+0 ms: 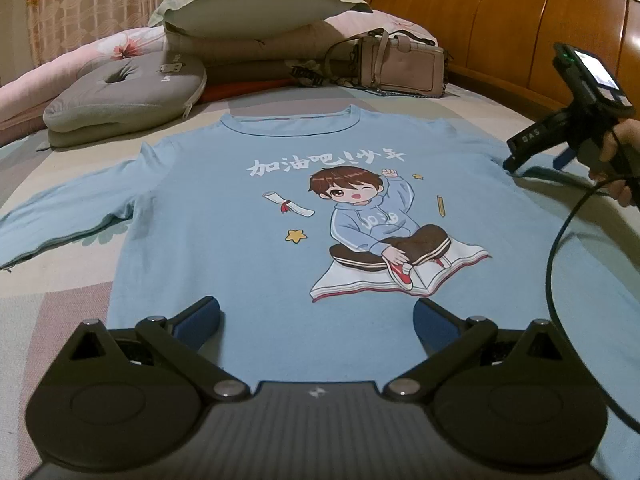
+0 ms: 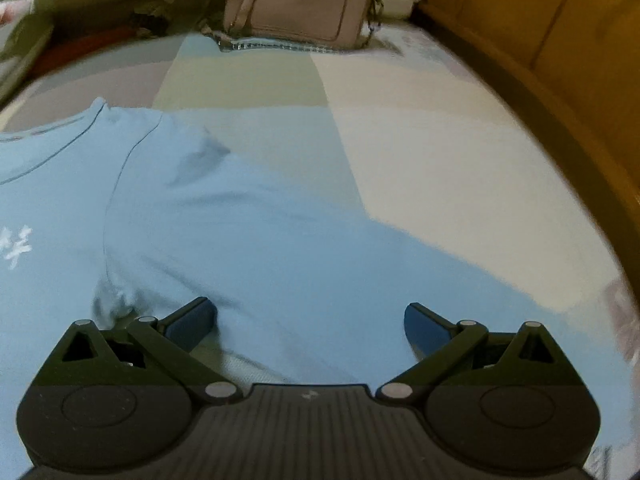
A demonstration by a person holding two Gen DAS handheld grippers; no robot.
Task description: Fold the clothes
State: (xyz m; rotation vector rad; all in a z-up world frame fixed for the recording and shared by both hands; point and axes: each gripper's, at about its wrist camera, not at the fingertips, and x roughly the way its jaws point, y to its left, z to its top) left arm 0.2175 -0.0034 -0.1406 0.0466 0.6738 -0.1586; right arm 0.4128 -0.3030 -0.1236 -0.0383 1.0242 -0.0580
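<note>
A light blue long-sleeved shirt with a cartoon boy print lies flat, face up, on the bed, collar toward the pillows and sleeves spread. My left gripper hovers open over the shirt's lower hem, nothing between its blue pads. In the left wrist view the right gripper sits at the shirt's right shoulder, held by a hand. The right wrist view shows my right gripper open just above the right sleeve near the armpit seam.
A patchwork bedsheet covers the bed. A beige handbag, a grey ring cushion and stacked pillows lie past the collar. A wooden headboard runs along the right. A black cable trails over the right sleeve.
</note>
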